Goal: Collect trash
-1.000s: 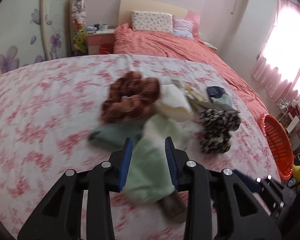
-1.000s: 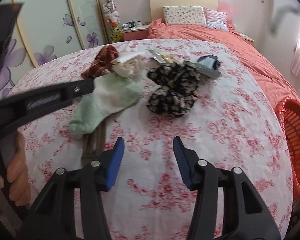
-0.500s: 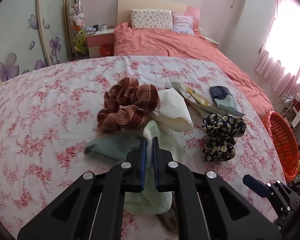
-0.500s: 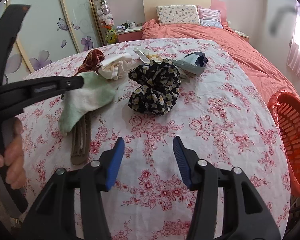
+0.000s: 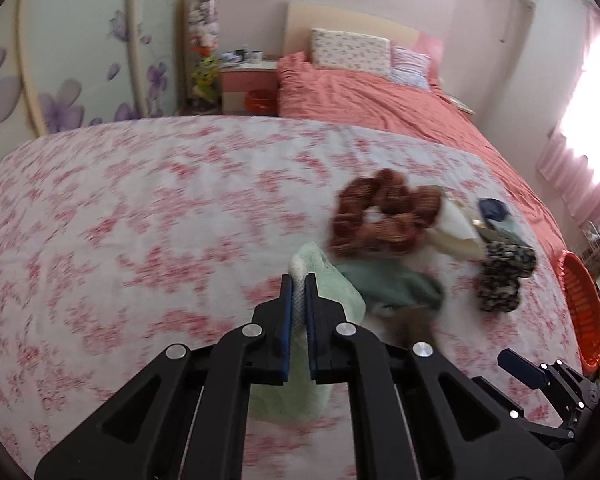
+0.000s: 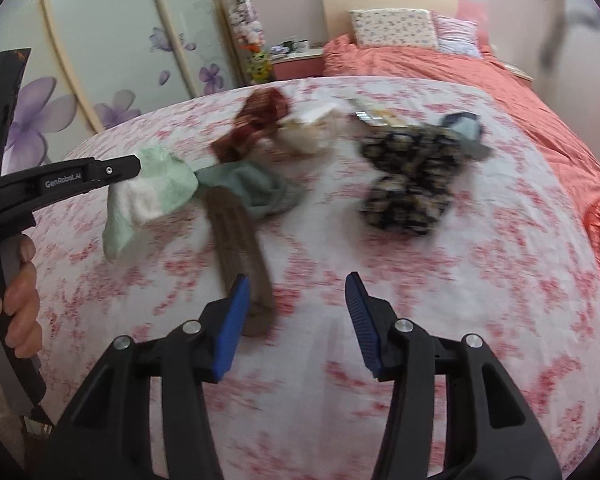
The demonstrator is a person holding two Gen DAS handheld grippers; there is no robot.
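Left claw (image 5: 299, 312) is clamped on a pale green sock (image 5: 328, 292); the white ribbed cuff is pinched between the blue pads (image 5: 286, 320), and the rest of the sock hangs below the jaws. In the right wrist view the same sock (image 6: 152, 192) is seen dangling from the left claw (image 6: 134, 166), mint green with a white patch, its toe end hanging close to the floral bed cover (image 6: 480, 280); whether it touches cannot be told.

Right claw (image 6: 296, 320) is spread wide, nothing between the pads, held over the near edge of the bed.

Remaining items are clustered toward the far right part of the cover:
- darker teal sock (image 6: 256, 188), crumpled, just beside the held sock
- brown sock (image 6: 240, 248), laid lengthwise toward the near edge, its near end close to the right claw's left pad
- rust-brown scrunchie (image 5: 384, 214), ruffled, at the far side of the pile
- crumpled cream paper (image 6: 308, 136), touching the scrunchie
- black floral scrunchie (image 6: 412, 184), to the right, apart from the socks
- dark blue and pale blue cloth (image 6: 462, 126), behind the black scrunchie
- flat wrapper (image 6: 374, 116), details blurred

Orange basket (image 5: 582, 312) is seen off the right edge of the bed.
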